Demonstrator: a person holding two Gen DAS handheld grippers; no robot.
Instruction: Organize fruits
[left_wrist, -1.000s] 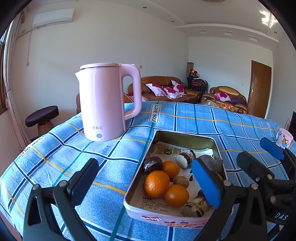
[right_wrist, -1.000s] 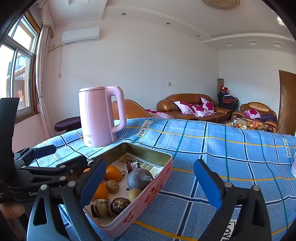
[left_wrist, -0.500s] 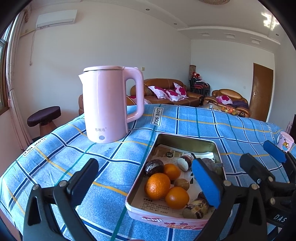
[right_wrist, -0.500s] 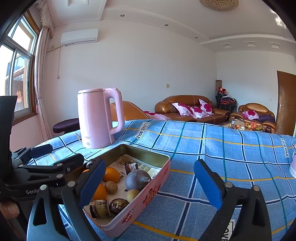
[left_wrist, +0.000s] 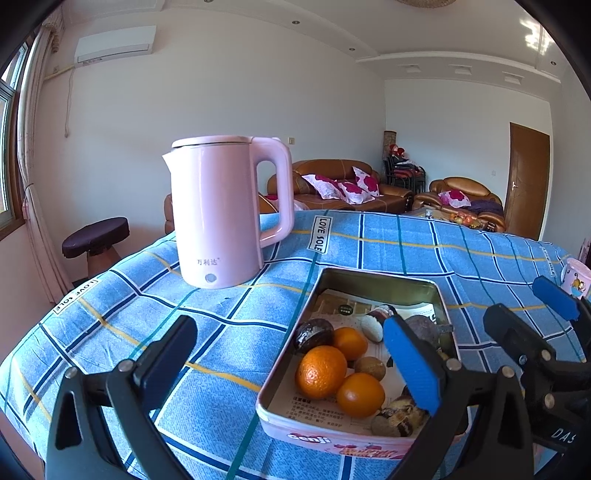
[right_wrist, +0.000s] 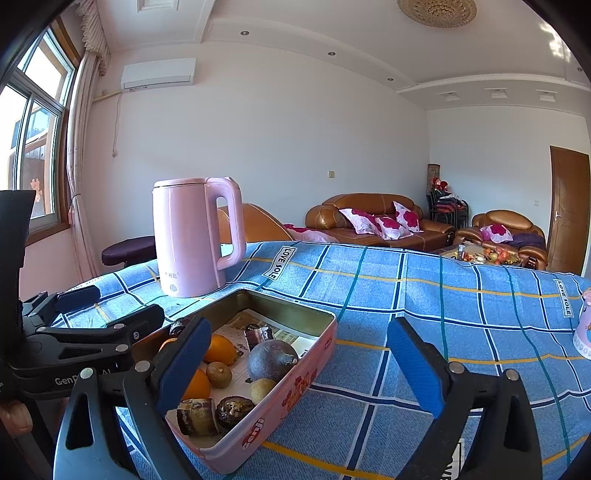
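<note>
— What's around you, biggest first?

— I see the table (left_wrist: 388, 240) under a blue checked cloth. On it, at my left camera's eleven o'clock, stands a pink kettle (left_wrist: 221, 210), upright, handle to the right. Nearer, at five o'clock, sits the pink tin (left_wrist: 332, 439) lined with printed paper, well apart from the kettle.

— And the fruit?

— All in the tin. Three oranges (left_wrist: 320, 371) cluster near its left wall, a dark purple fruit (right_wrist: 271, 360) lies by the right wall, and small brown fruits (right_wrist: 218, 374) sit between them. A pink mug (left_wrist: 574, 277) stands at three o'clock near the table edge.

— Anything in the way?

— My left gripper (left_wrist: 291, 365) has its jaws wide, empty, with the right pad in front of the tin's right half, hiding some fruit. My right gripper (right_wrist: 299, 365) is also wide and empty; its left pad overlaps the tin's left side and the oranges.
</note>
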